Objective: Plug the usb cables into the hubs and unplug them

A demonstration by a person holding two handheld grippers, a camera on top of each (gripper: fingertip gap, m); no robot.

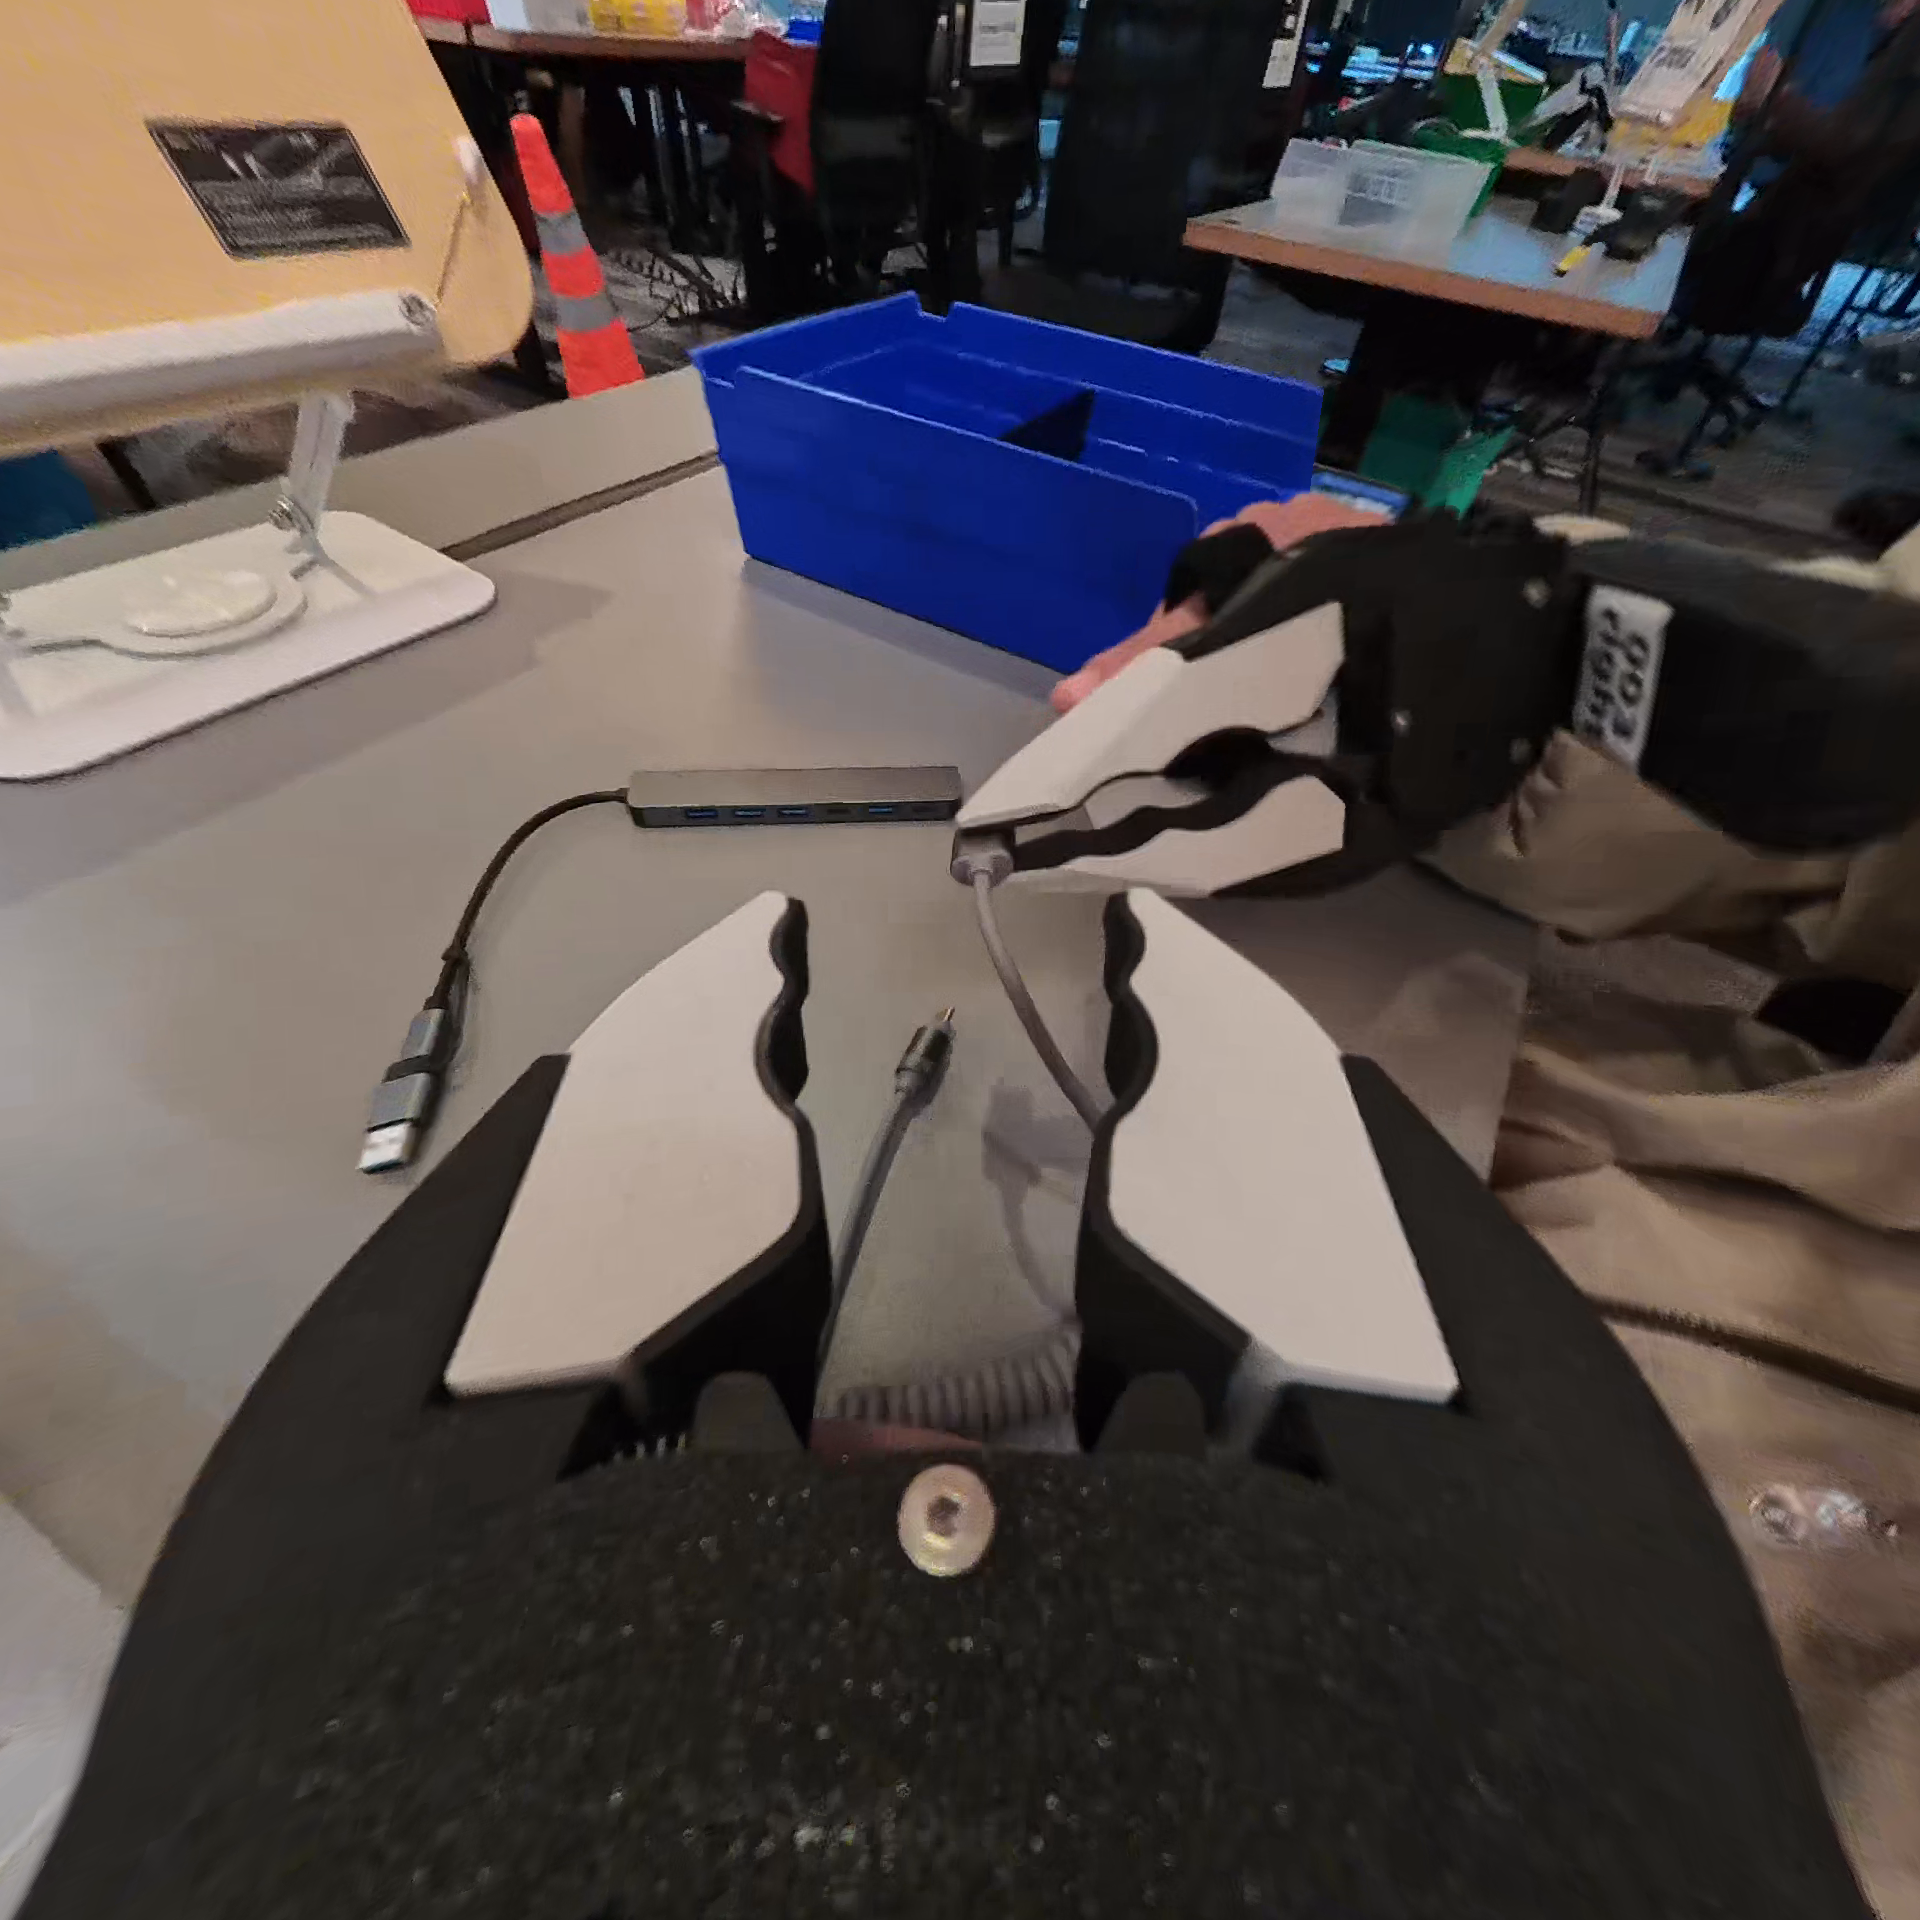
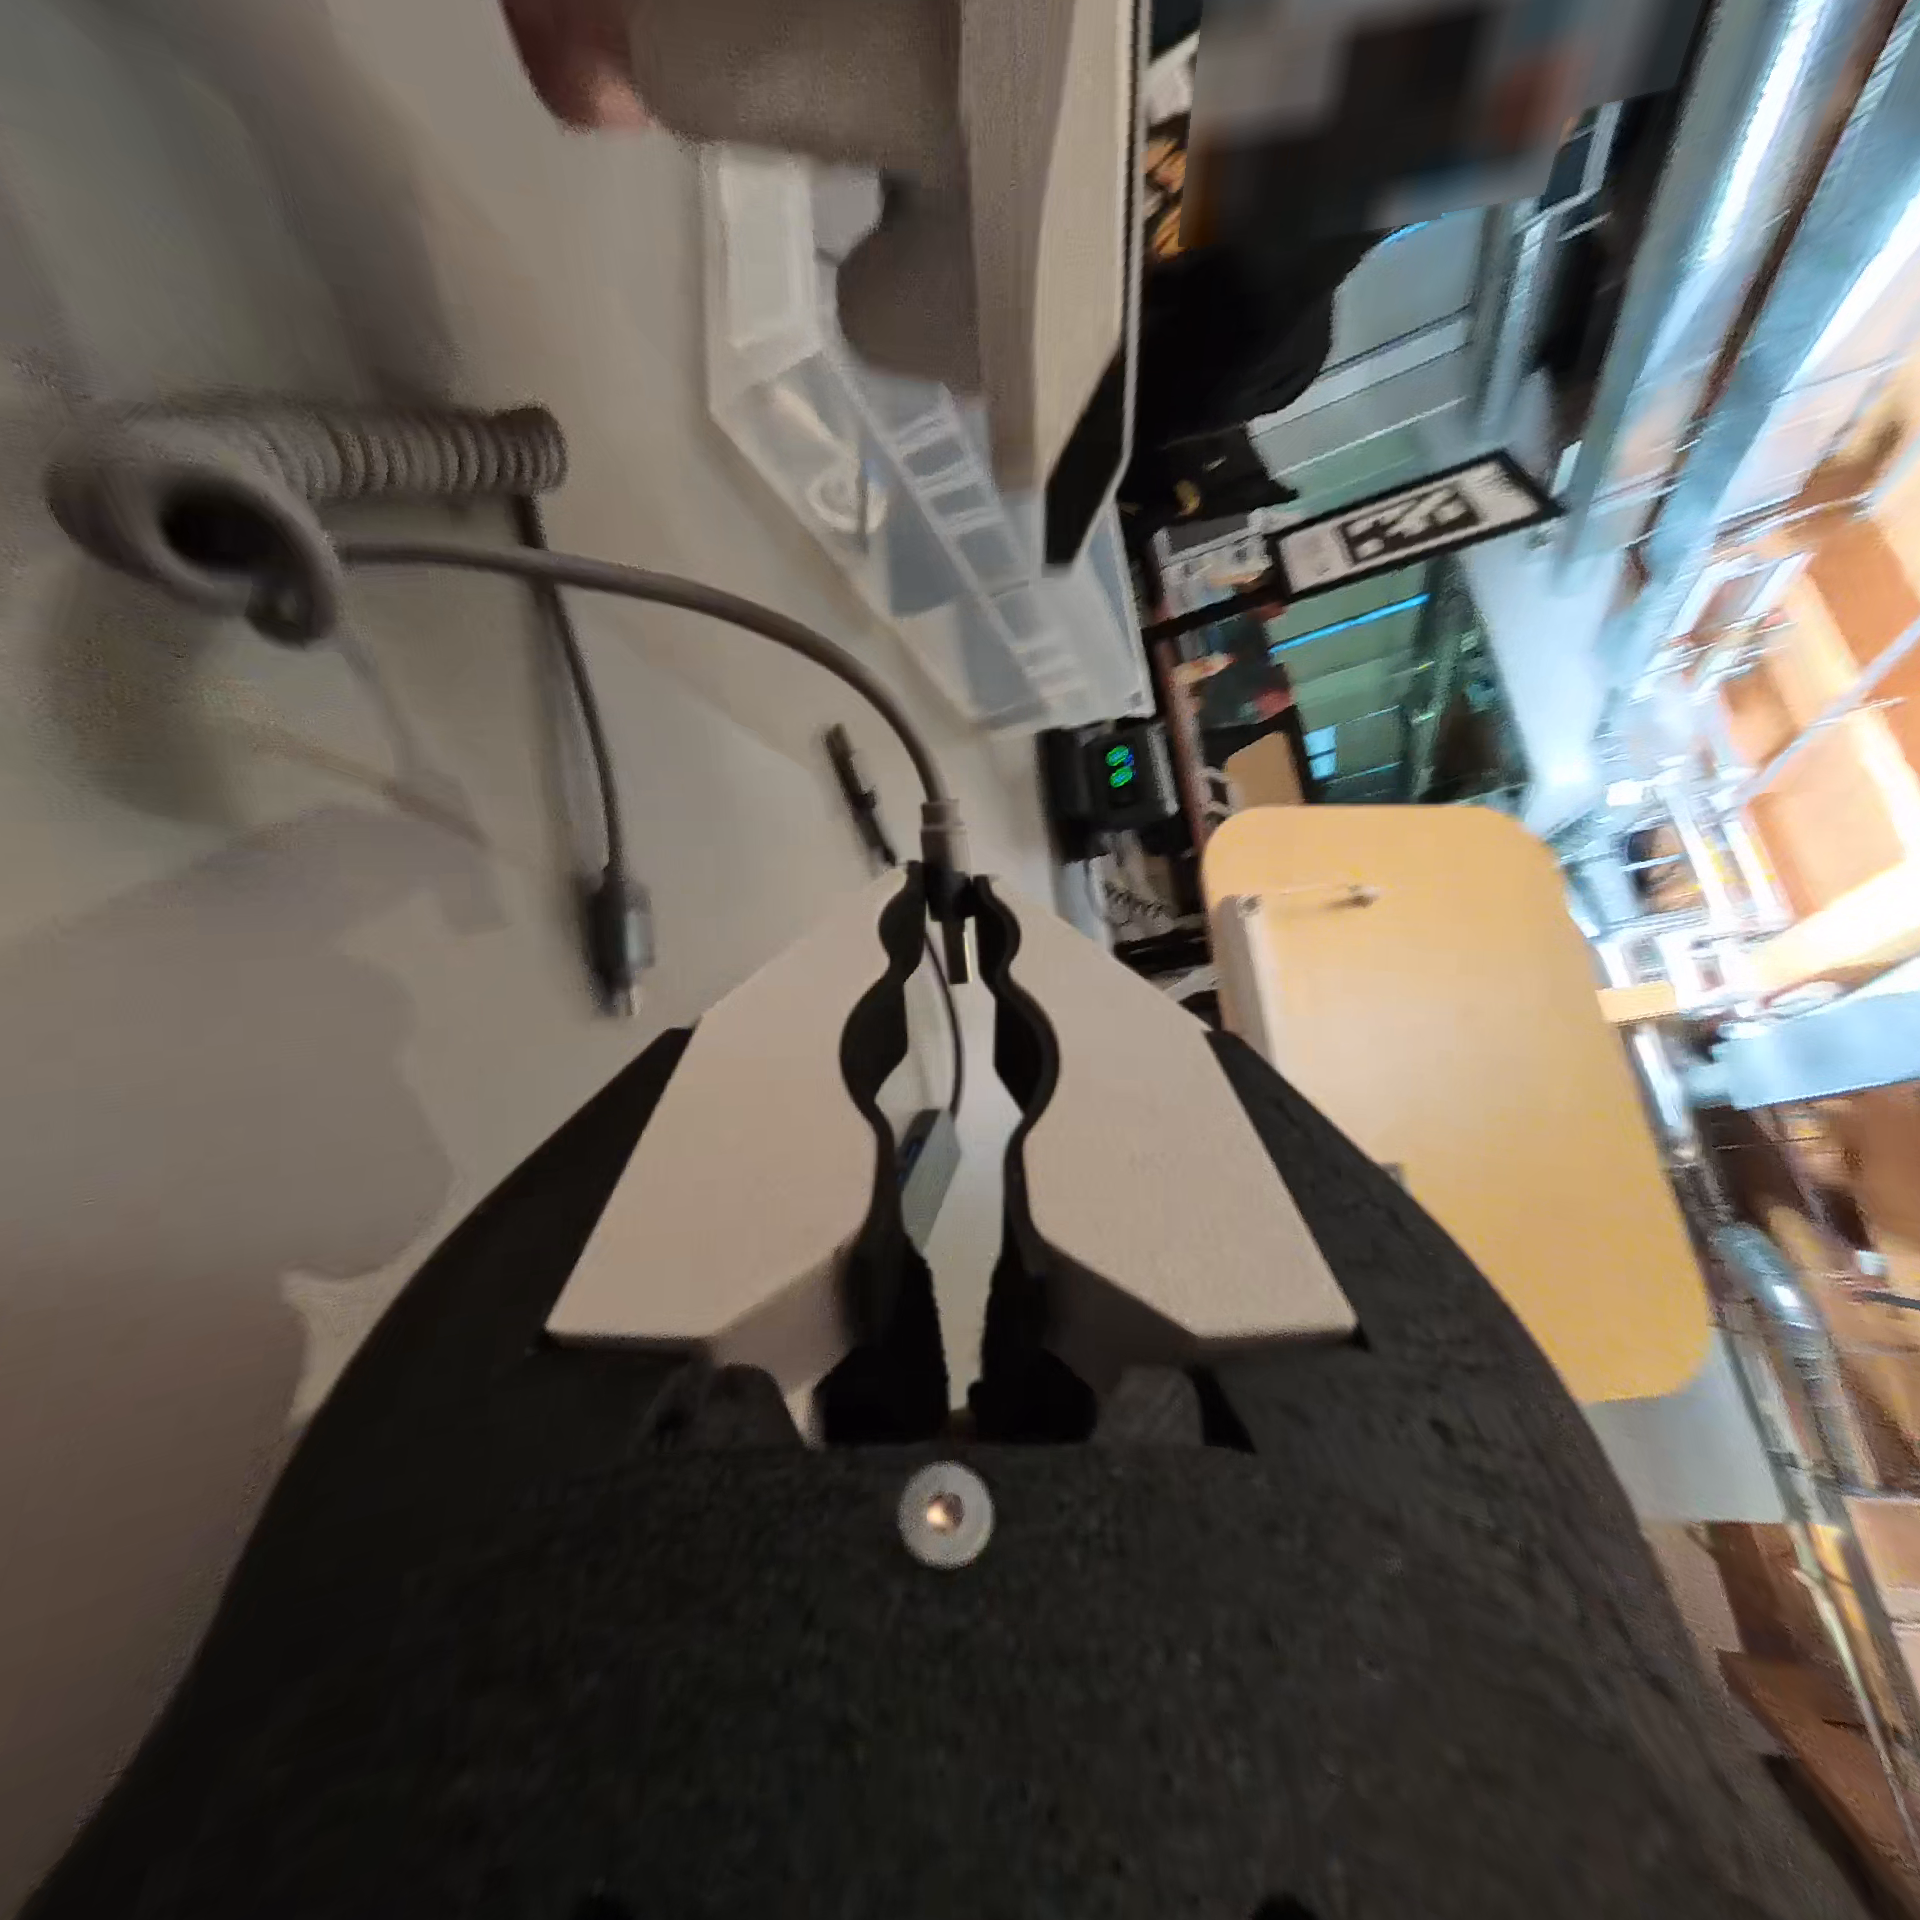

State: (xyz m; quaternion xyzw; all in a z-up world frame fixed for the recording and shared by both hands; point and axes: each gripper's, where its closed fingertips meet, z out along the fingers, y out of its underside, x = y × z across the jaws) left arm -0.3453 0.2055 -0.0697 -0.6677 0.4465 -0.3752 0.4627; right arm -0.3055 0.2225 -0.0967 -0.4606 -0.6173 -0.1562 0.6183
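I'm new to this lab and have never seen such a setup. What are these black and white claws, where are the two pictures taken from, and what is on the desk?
The claws are hand-held two-finger grippers, one in each of a person's hands, each carrying a camera that looks along its fingers.

The left wrist view shows the left gripper open and holding nothing above a grey table. On the table lie a slim USB hub with its own short lead, a loose cable plug and a blue bin.

The right gripper comes in from the right, shut on the plug of a grey coiled cable, close to the hub's end.

The right wrist view is the same pinch seen from that gripper's own camera, turned sideways and blurred.
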